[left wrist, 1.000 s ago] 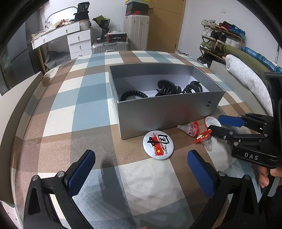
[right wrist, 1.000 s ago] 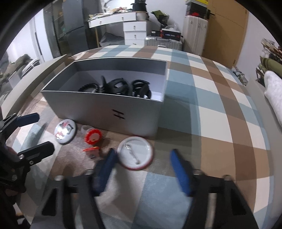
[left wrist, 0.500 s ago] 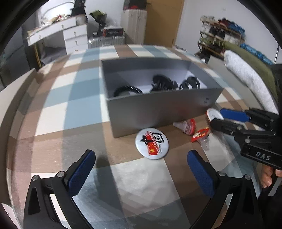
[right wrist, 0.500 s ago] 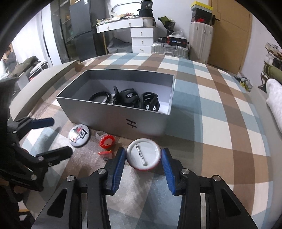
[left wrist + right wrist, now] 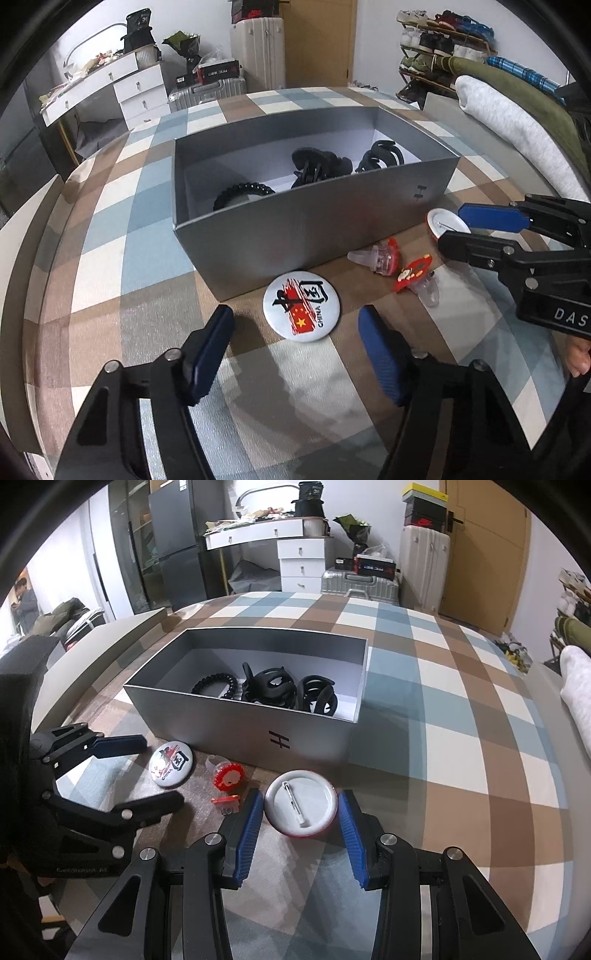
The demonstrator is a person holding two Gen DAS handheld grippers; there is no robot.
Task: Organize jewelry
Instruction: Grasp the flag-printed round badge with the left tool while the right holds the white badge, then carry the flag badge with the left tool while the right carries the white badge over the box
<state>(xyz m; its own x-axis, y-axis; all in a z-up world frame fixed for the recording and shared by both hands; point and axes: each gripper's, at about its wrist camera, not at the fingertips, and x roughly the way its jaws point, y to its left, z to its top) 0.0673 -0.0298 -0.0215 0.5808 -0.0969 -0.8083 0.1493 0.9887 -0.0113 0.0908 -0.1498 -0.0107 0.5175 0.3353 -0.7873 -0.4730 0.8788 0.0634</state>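
1. A grey open box [image 5: 207, 723] sits on a checked tablecloth [image 5: 461, 738] of blue, brown and white squares.
2. Inside the box lie a black coiled hair tie [image 5: 216, 685] and two black claw hair clips [image 5: 271, 686].
3. In front of the box, on the cloth, lie a round pin badge printed "CHINA" [image 5: 301, 307], a red toy ring [image 5: 227, 777] and a smaller red and clear trinket [image 5: 226, 802].
4. The left gripper [image 5: 295, 343] hovers just short of the CHINA badge. Its jaws have just been closing; they stand apart and hold nothing, the badge lying ahead of their tips.
5. The right gripper [image 5: 300, 814] brackets a white badge lying face down, pin side up [image 5: 301, 806]. Its blue pads [image 5: 248, 827] sit at the badge's two edges; I cannot tell if they press on it.
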